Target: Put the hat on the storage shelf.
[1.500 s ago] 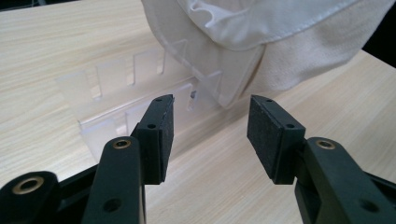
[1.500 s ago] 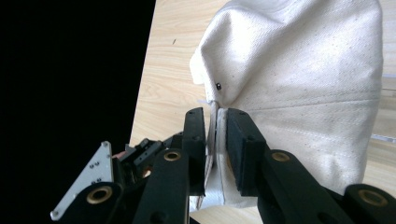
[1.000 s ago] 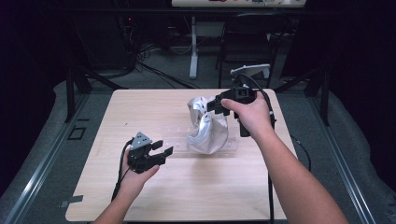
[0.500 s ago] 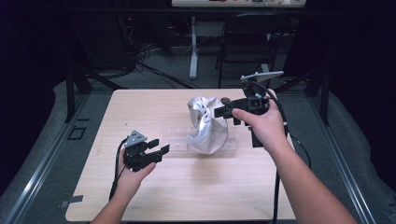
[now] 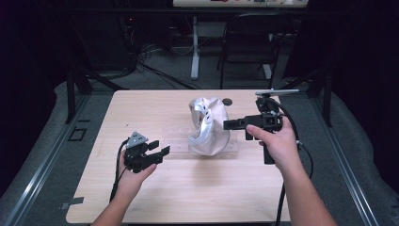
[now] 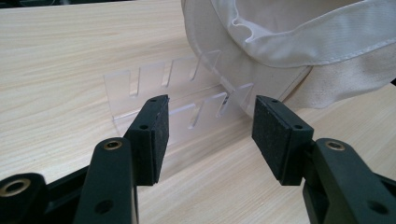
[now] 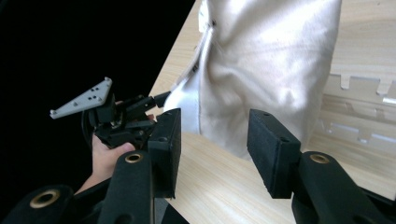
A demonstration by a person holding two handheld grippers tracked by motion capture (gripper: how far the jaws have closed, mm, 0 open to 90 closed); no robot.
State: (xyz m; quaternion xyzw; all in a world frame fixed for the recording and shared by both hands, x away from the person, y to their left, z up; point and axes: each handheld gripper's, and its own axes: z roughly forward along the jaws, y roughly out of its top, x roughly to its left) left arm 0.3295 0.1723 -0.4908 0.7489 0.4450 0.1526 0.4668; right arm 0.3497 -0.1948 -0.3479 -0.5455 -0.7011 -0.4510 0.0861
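Observation:
A white cloth cap point(image 5: 207, 127) rests on a clear slotted acrylic rack point(image 5: 176, 141) at the middle of the wooden table point(image 5: 197, 193). My left gripper point(image 5: 159, 148) stands open at the rack's left end. In the left gripper view the slotted rack point(image 6: 173, 93) lies just beyond its jaws, with the cap point(image 6: 289, 42) at the upper right. My right gripper point(image 5: 227, 125) hovers open just right of the cap, its jaws pointing left. The right gripper view shows the cap point(image 7: 271, 60) ahead of the parted jaws, the rack point(image 7: 359, 112) to the right and the other gripper point(image 7: 121, 116) farther off.
A small dark round object point(image 5: 227, 100) lies on the table behind the cap. A folding chair point(image 5: 249, 52) and a table leg point(image 5: 195, 47) stand beyond the far edge. Bare wood stretches along the table's near side.
My right gripper has drawn back from the top of the cap, toward the near right. The cap now sits alone on the rack. The left gripper has barely shifted.

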